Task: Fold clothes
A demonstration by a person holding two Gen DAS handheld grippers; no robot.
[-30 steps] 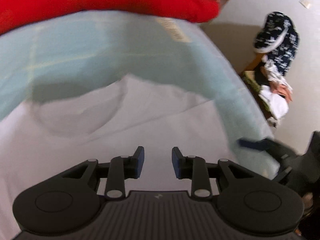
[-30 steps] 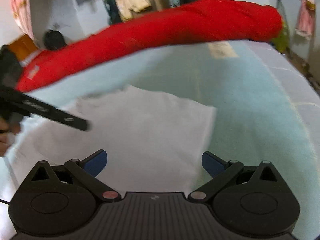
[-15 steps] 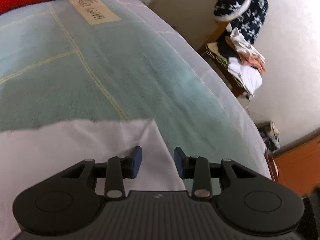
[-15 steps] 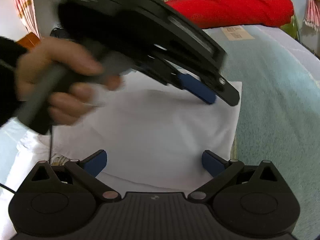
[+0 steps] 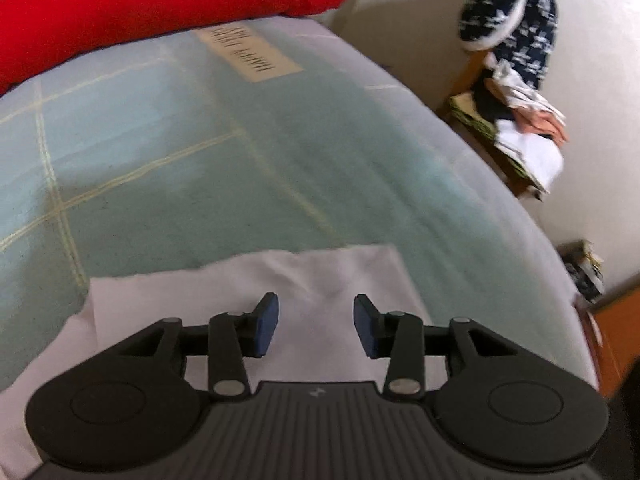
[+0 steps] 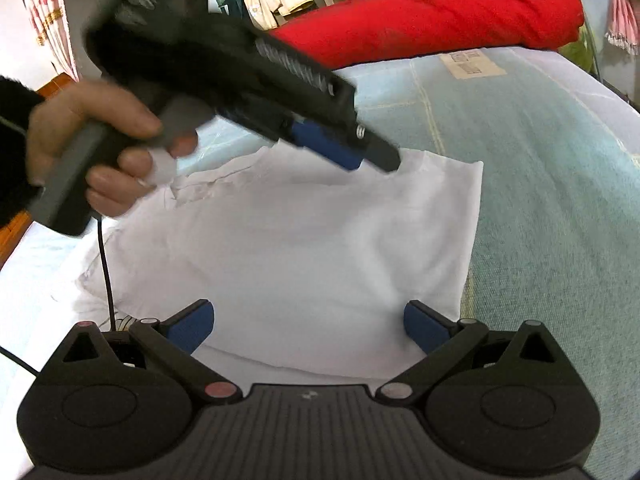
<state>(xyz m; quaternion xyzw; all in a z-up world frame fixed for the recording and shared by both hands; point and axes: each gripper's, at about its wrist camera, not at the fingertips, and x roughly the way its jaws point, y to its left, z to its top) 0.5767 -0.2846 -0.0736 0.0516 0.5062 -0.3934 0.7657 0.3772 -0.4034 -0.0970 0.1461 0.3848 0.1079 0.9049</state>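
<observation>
On the pale green bedspread (image 6: 560, 216) lies the folded white T-shirt (image 6: 304, 248). Left gripper (image 5: 316, 326) hovers over shirt's far edge, jaws opening, nothing btwn them. Right gripper (image 6: 308, 330) at shirt's near edge, jaws wide apart, empty. Red blanket (image 6: 432, 12) beyond shirt.

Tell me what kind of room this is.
Probably a bedroom at home: the white shirt lies on a bed with a pale green cover, a red blanket is bunched along the far edge, and clothes are piled by the wall.
</observation>
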